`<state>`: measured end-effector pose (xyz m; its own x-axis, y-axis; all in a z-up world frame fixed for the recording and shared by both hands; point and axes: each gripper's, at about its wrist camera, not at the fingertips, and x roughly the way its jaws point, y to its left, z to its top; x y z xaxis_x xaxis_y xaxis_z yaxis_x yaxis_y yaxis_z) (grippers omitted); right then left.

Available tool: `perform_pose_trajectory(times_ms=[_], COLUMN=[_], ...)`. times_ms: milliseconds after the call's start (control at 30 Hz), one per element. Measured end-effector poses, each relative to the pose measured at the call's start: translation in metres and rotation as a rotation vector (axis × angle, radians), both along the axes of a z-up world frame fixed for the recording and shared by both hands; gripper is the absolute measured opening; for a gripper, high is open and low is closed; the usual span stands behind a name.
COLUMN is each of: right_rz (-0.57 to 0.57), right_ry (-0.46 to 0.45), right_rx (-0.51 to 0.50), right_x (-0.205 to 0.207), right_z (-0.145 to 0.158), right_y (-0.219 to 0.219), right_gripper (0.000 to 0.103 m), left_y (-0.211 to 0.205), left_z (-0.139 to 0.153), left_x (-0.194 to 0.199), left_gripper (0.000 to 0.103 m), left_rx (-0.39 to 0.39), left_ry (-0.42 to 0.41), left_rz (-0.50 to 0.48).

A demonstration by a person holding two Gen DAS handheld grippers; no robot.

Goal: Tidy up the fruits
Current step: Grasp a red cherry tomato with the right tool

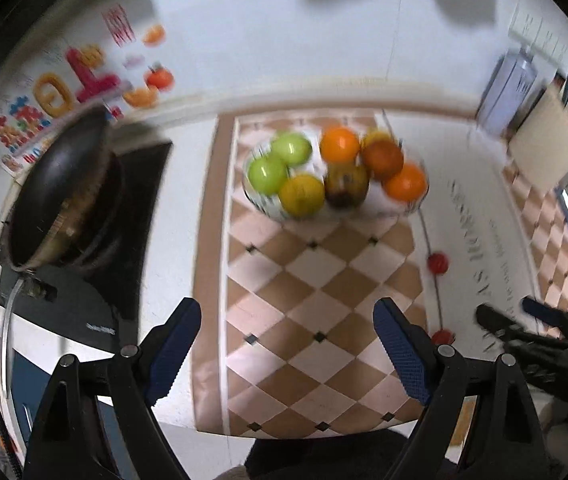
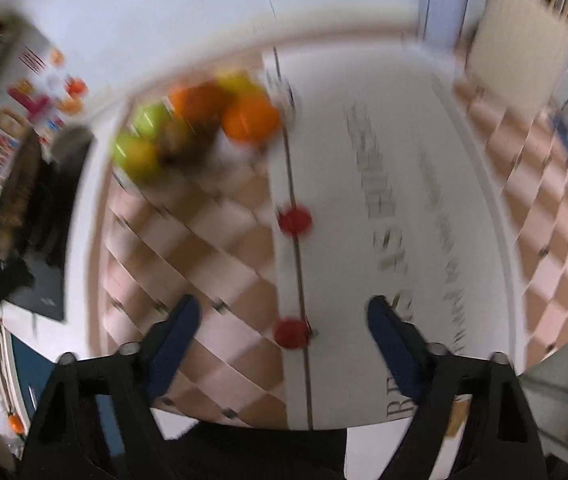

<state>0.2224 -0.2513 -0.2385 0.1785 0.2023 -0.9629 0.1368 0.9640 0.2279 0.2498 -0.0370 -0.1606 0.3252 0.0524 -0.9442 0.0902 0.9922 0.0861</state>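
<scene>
While both claws gape empty at the frame bottom, the bowl (image 1: 268, 204) of smooth, firm fruit (image 1: 302, 194) mid-frame likely needs gripping across each fruit's widest middle.

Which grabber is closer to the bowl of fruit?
Probably the left. The left gripper faces the fruit bowl straight ahead across the checkered mat. The right gripper sits off to the side, with the bowl up to its left.

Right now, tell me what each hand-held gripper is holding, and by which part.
Nothing is held. The left hand-held gripper and the right hand-held gripper are both open and empty. The fruits all sit in the bowl.
</scene>
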Motion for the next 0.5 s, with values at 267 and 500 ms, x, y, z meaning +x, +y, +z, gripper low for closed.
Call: perform_pose_trajectory(times_ms=[267, 500], right_rz=[0.031, 0.053], right_ry=[0.122, 0.067], right_rx=[0.054, 0.073], right_x=[-0.005, -0.004], right_z=[-0.079, -0.071], right_y=[0.008, 0.009], right_gripper=[0.043, 0.035], left_y=[-0.028, -0.057], left_z=[-0.066, -0.084], left_x=[0.024, 0.043], left_gripper=[0.088, 0.088], left_rx=[0.028, 0.007], left_ry=[0.197, 0.258], left_rz=[-0.039, -0.079])
